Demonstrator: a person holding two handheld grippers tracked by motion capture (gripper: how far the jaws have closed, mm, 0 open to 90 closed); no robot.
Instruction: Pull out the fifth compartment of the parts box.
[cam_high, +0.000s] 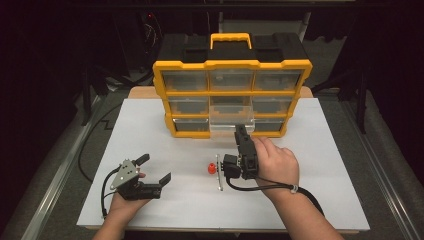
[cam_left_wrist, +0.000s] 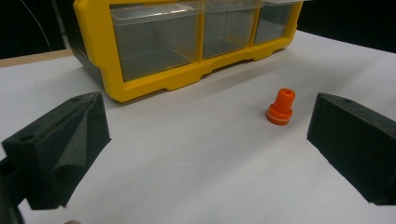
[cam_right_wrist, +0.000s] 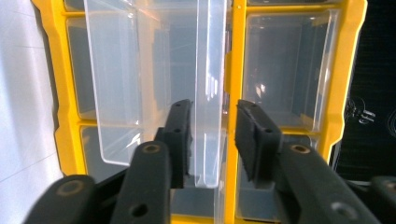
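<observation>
Right gripper (cam_high: 243, 131) jaws straddle drawer (cam_high: 231, 125) wall, unclamped; left gripper (cam_high: 155, 169) wide; orange plug (cam_high: 212, 168) between.

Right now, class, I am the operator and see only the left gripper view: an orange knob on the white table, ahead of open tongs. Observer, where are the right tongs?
Observer: The right tongs straddle the front wall of a clear drawer, one jaw on either side of it.
Operator: Which drawer is that?
Observer: The high view shows it pulled out of the middle column of the yellow organiser, low down.
Operator: Does anything lie by the orange knob?
Observer: A thin silvery bar lies beside the orange knob, towards the right tongs.
</observation>
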